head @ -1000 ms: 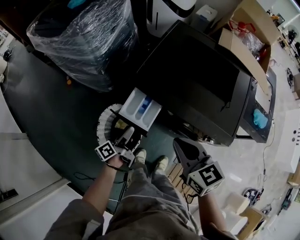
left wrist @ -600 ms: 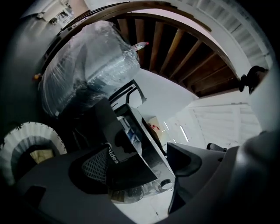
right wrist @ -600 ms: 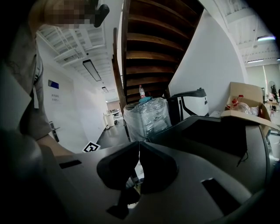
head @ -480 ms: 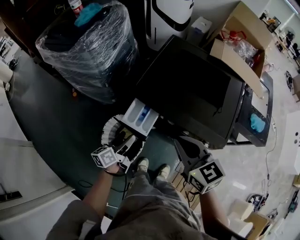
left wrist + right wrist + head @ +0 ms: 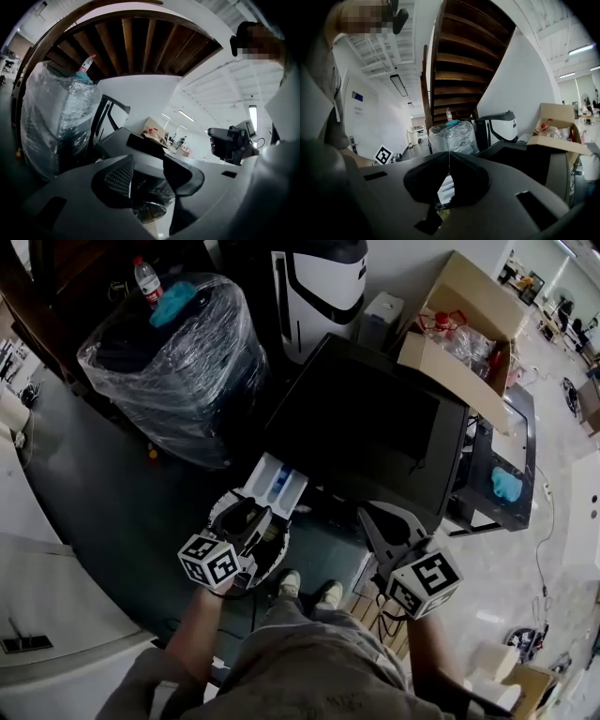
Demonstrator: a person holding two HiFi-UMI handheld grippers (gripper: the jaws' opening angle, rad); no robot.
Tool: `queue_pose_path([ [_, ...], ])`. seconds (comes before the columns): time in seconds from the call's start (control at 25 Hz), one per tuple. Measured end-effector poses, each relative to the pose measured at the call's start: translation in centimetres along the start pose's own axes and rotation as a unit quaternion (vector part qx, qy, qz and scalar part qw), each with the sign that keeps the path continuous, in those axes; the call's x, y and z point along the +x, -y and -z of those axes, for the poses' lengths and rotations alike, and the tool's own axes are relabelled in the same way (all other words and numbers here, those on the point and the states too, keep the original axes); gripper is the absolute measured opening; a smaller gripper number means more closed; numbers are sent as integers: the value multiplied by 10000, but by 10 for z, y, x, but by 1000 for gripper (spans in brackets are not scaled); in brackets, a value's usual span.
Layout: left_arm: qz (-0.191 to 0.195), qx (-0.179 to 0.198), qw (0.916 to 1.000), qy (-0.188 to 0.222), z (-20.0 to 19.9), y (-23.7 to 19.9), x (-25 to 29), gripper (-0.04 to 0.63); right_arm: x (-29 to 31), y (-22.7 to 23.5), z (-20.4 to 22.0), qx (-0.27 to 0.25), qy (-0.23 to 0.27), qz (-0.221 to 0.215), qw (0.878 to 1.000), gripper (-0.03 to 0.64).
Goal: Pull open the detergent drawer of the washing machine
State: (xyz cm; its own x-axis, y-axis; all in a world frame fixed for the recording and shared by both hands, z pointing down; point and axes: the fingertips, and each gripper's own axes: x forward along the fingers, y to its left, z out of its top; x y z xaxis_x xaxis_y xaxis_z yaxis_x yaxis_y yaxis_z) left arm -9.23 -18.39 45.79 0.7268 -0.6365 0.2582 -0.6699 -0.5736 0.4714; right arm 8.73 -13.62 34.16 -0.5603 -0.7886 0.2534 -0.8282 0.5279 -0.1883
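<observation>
The dark washing machine [image 5: 375,427] fills the middle of the head view. Its white detergent drawer [image 5: 275,484], with a blue insert, stands pulled out at the front left corner. My left gripper [image 5: 248,514] hangs just in front of the drawer and apart from it. Its jaws are closing, with a gap still between them and nothing in it [image 5: 147,176]. My right gripper [image 5: 370,517] floats before the machine's front right part, shut and empty [image 5: 449,157]. Past its closed tips a strip of the drawer [image 5: 446,187] shows.
A plastic-wrapped bulk [image 5: 169,362] with a bottle [image 5: 145,277] on top stands left of the machine. A white-and-black appliance [image 5: 319,287] and an open cardboard box [image 5: 459,343] are behind it. A round white ribbed basket [image 5: 274,557] sits below the drawer, by the person's shoes [image 5: 281,582].
Both grippers have risen. The left one has rolled, so its marker cube shows another face, and its jaws have narrowed. The drawer stays pulled out.
</observation>
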Motion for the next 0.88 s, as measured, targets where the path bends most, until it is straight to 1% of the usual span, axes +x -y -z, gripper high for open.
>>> queue_pose_path([
  [0.08, -12, 251, 9996, 143, -23, 11, -1, 181, -7, 2, -10, -209, 53, 138, 9997, 32],
  [0.16, -10, 549, 9980, 310, -48, 24, -2, 158, -14, 2, -24, -345, 237, 184, 9990, 32],
  [0.28, 44, 959, 9940, 532, -82, 47, -4, 130, -29, 6, -37, -601, 298, 397, 9970, 32],
  [0.36, 78, 1252, 9902, 615, -100, 62, -4, 100, -38, 7, -49, -744, 405, 515, 9951, 32],
  [0.48, 148, 1744, 9819, 728, -121, 82, -4, 71, -50, 5, -65, -866, 626, 614, 9924, 32],
  [0.6, 300, 2140, 9723, 889, -141, 108, -5, 59, -64, 4, -81, -880, 879, 717, 9896, 32],
  [0.72, 418, 2531, 9610, 1032, -160, 134, -6, 40, -80, 1, -106, -893, 1354, 895, 9827, 32],
  [0.8, 439, 2705, 9550, 1134, -170, 147, -7, 25, -91, 0, -115, -1005, 1586, 1001, 9771, 32],
  [0.88, 497, 2807, 9507, 1222, -177, 159, -8, 22, -102, 0, -116, -1134, 1651, 1057, 9740, 32],
])
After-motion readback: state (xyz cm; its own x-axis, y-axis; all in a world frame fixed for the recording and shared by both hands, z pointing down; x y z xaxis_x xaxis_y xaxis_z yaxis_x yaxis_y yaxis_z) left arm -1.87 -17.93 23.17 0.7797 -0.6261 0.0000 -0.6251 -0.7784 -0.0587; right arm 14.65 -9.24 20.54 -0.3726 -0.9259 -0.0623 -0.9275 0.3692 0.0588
